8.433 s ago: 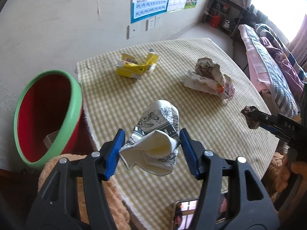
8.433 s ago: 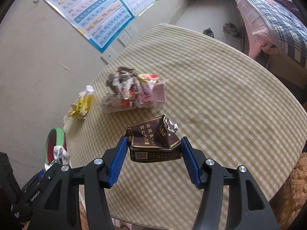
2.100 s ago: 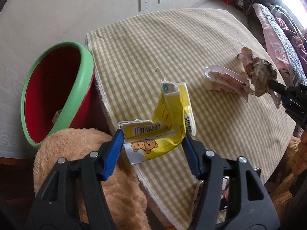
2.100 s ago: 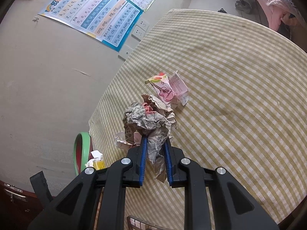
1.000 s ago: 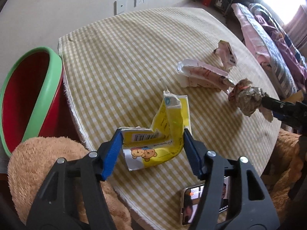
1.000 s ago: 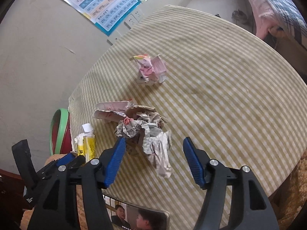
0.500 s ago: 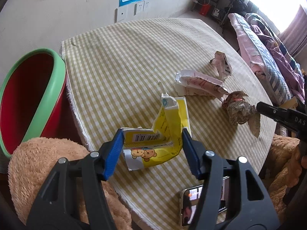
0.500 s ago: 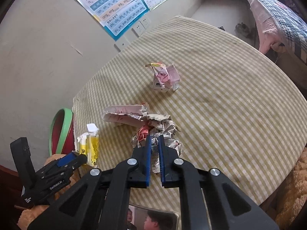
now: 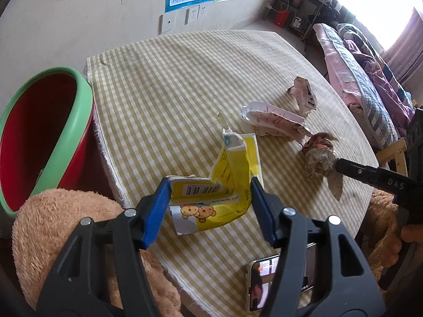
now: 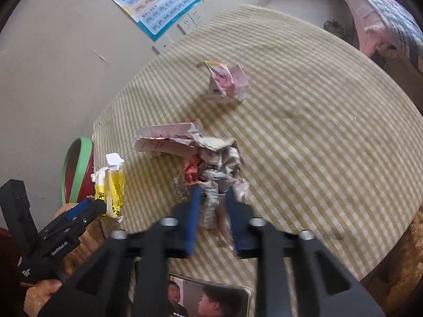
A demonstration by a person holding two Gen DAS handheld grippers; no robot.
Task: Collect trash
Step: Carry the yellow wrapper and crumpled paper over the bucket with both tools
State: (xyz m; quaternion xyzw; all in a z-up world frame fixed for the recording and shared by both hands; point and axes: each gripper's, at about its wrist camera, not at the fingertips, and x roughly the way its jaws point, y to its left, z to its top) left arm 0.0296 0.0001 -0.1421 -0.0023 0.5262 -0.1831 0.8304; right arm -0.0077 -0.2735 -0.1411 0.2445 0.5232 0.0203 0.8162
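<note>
The left gripper (image 9: 208, 206) points steeply down over the near edge of the checked tablecloth (image 9: 171, 84). Its blue pads (image 9: 156, 208) are clamped on a crushed yellow carton (image 9: 219, 185), one pad on each side; the carton is bent into an L, its torn spout end standing upward. A person's hand (image 10: 39, 294) grips the handle of this gripper in the right wrist view, low at the left.

The right gripper (image 10: 211, 211) also points steeply down, further to the right over the table. Its jaws are drawn nearly together, pinched on a crumpled newspaper wad (image 10: 216, 169). In the left wrist view one black finger (image 9: 370, 171) of this gripper reaches in from the right edge, with the wad (image 9: 320, 158) at its tip; whether the wad rests on the cloth or hangs just above it cannot be told. The right wrist view is motion-blurred.

A flattened pink-and-white carton (image 9: 272, 121) lies on the cloth just behind the wad. A smaller crumpled pink wrapper (image 9: 304, 95) lies further back, apart from both.

A red bin with a green rim (image 9: 76, 121) stands beside the table edge, to the left of the left gripper. A phone (image 9: 267, 282) lies at the near edge of the table, screen lit.
</note>
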